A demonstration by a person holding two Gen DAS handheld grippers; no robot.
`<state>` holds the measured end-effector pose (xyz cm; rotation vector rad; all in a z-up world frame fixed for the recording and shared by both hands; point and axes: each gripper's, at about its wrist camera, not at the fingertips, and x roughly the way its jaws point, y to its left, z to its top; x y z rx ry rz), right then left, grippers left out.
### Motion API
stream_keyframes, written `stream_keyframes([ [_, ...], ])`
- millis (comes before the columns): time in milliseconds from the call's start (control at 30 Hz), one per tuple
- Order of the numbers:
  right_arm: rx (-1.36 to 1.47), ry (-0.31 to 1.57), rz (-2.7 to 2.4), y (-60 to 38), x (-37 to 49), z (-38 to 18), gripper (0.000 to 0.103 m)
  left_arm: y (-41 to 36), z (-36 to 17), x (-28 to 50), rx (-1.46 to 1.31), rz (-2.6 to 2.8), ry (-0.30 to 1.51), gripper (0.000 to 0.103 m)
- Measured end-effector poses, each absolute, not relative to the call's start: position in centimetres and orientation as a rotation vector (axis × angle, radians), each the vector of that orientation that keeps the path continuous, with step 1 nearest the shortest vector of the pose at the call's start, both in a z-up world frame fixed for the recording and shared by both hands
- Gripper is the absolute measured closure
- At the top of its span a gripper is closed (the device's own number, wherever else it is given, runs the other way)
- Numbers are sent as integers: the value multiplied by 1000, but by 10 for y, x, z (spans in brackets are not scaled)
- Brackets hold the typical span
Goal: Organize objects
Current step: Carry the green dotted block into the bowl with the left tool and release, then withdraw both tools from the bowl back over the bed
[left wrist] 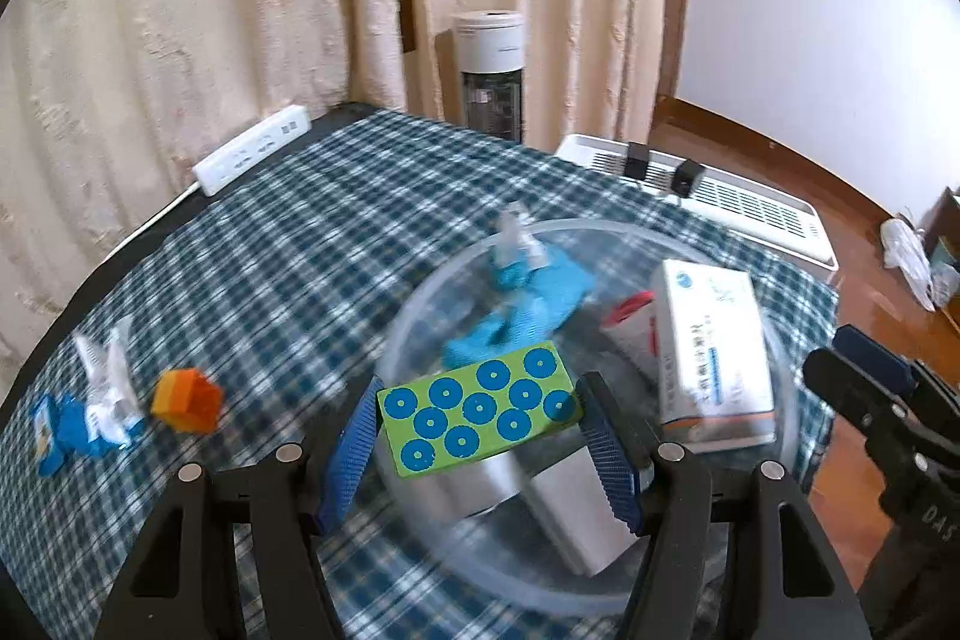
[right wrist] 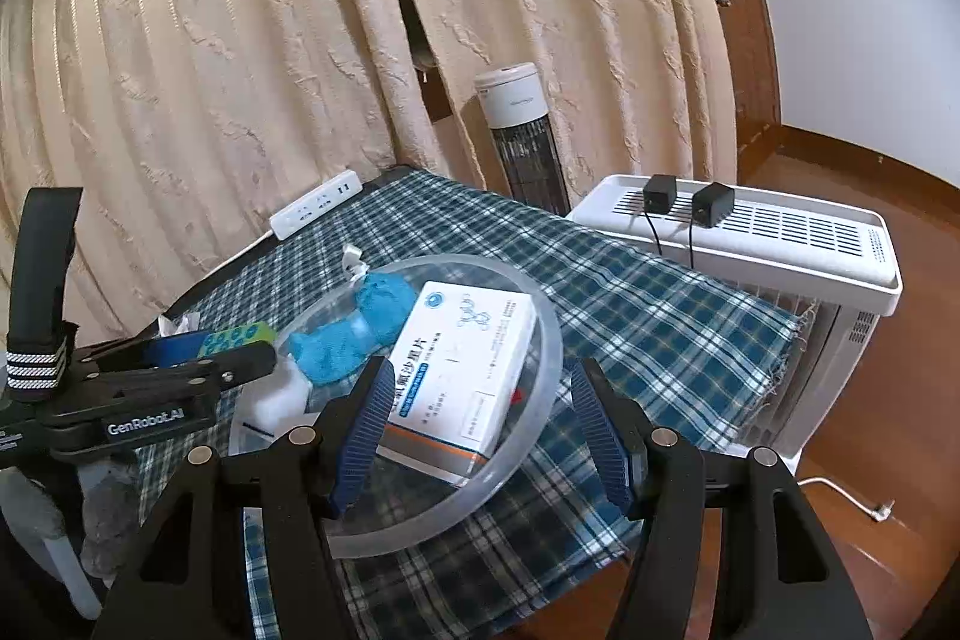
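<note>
A green dotted box [left wrist: 480, 409], judged light and stiff, is held by its short ends in the left gripper [left wrist: 480, 436] above the clear bowl [left wrist: 786, 418]; the right gripper [right wrist: 480, 430] jaws are spread wide, empty.

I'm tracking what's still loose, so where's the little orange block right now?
In the left wrist view the orange block lies on the plaid tablecloth, left of the clear bowl and outside it, right beside a blue-and-white packet.

The clear bowl [left wrist: 420, 304] is motion-blurred. Inside it, blue packets [left wrist: 540, 292] smear together, the white box's [left wrist: 714, 352] print is unreadable, and a green dotted block [left wrist: 480, 409] hides white items beneath.
</note>
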<state>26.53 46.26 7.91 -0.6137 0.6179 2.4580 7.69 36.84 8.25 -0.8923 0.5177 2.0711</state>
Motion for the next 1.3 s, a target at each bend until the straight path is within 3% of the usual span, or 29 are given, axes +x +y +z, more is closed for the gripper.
stream_keyframes([
  [133, -604, 632, 2450, 465, 269, 79, 40, 383, 78, 80, -907, 2019, 519, 32],
  [233, -608, 635, 2452, 465, 269, 78, 40, 385, 78, 80, -913, 2016, 502, 12],
  [1300, -684, 577, 2579, 407, 213, 88, 38, 284, 79, 20, -1013, 2264, 388, 6],
])
